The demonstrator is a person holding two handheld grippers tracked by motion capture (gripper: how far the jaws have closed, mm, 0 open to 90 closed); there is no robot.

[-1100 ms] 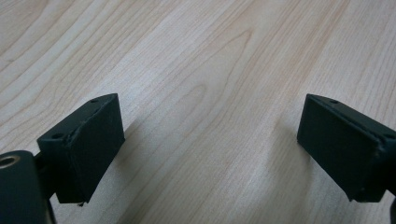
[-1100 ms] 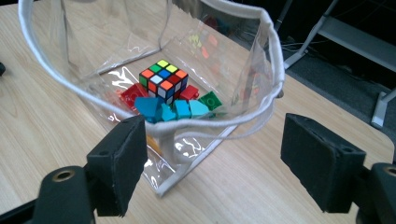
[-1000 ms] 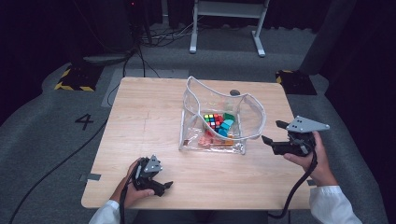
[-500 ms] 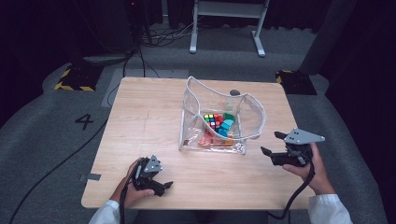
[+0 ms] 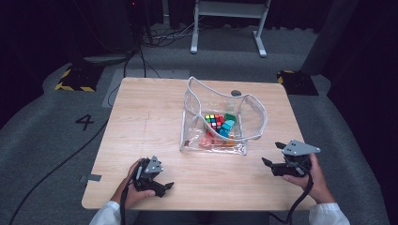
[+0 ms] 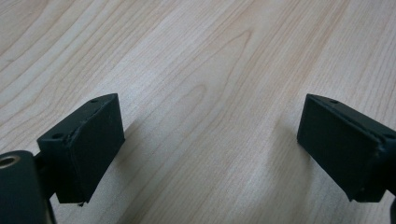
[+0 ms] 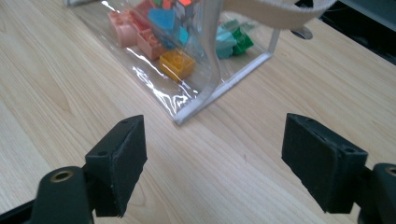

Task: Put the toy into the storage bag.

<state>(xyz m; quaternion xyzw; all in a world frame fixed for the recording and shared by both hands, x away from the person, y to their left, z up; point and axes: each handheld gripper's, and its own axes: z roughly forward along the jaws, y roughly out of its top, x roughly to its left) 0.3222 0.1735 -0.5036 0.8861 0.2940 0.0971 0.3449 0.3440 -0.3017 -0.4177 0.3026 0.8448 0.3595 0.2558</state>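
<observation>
near the table's (image 5: 155, 122) front left edge, the left gripper (image 5: 162, 186) rests low over bare wood, jaws spread wide with nothing between them. at mid-table stands the clear pouch (image 5: 220, 123), open-topped, holding a puzzle cube (image 5: 213, 121) and coloured bricks. right of it, near the pouch's corner, the right gripper (image 5: 274, 154) hovers, jaws apart and empty.

The right gripper (image 5: 273, 153) has been drawn back from the clear bag (image 5: 220, 119); it has been lowered toward the tabletop's (image 5: 141, 122) near edge.
</observation>
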